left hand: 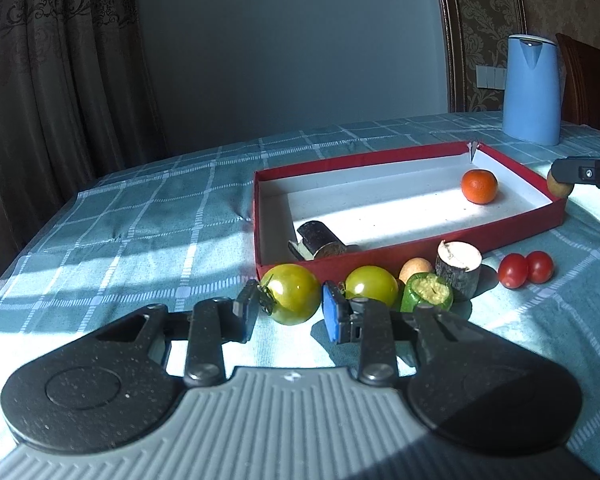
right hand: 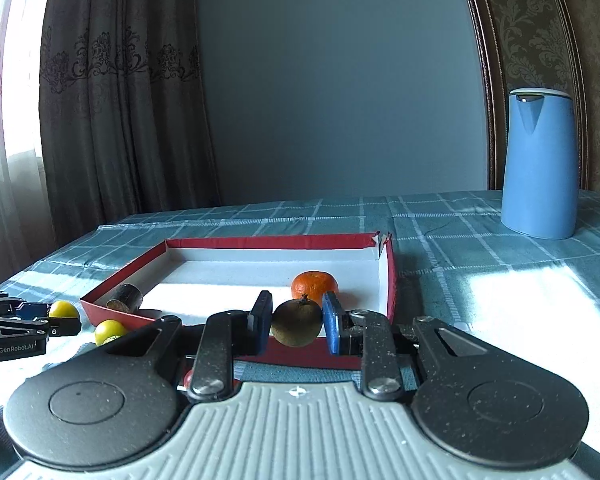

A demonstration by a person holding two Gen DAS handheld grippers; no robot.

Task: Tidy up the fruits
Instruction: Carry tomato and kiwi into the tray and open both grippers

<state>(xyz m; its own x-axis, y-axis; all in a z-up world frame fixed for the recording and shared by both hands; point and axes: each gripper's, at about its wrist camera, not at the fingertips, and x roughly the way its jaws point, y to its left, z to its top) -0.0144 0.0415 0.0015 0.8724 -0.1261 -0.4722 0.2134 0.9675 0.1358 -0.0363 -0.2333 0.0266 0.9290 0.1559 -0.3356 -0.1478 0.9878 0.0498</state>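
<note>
Left gripper [left hand: 291, 312]: pads pressed against both sides of a green tomato [left hand: 293, 294], which sits on the bench [left hand: 140, 216] just in front of the red box [left hand: 420, 246]; right gripper [right hand: 296, 322]: pinching a brown kiwi-like fruit [right hand: 298, 323], held just above the near wall of the red box; beside the gripped tomato, to its right in the left wrist view, lies a second green tomato [left hand: 371, 290]; next to that, a cut green vegetable piece [left hand: 427, 293] with a pale beige fruit [left hand: 415, 267] just behind it and a short wooden log piece [left hand: 459, 266] standing upright beside them; two red cherry tomatoes [left hand: 526, 269] lie touching each other, further right on the bench; inside the box: an orange mandarin [right hand: 315, 286] near the far right corner and a dark cylinder [right hand: 125, 298] lying on its side at the near left corner; the box floor is white, part sunlit; bench cover: teal checked cloth; a blue kettle [right hand: 540, 164] stands upright on the bench, well apart from the box, behind and to its right; a dark patterned curtain [right hand: 112, 100] hangs behind the bench on the left
</note>
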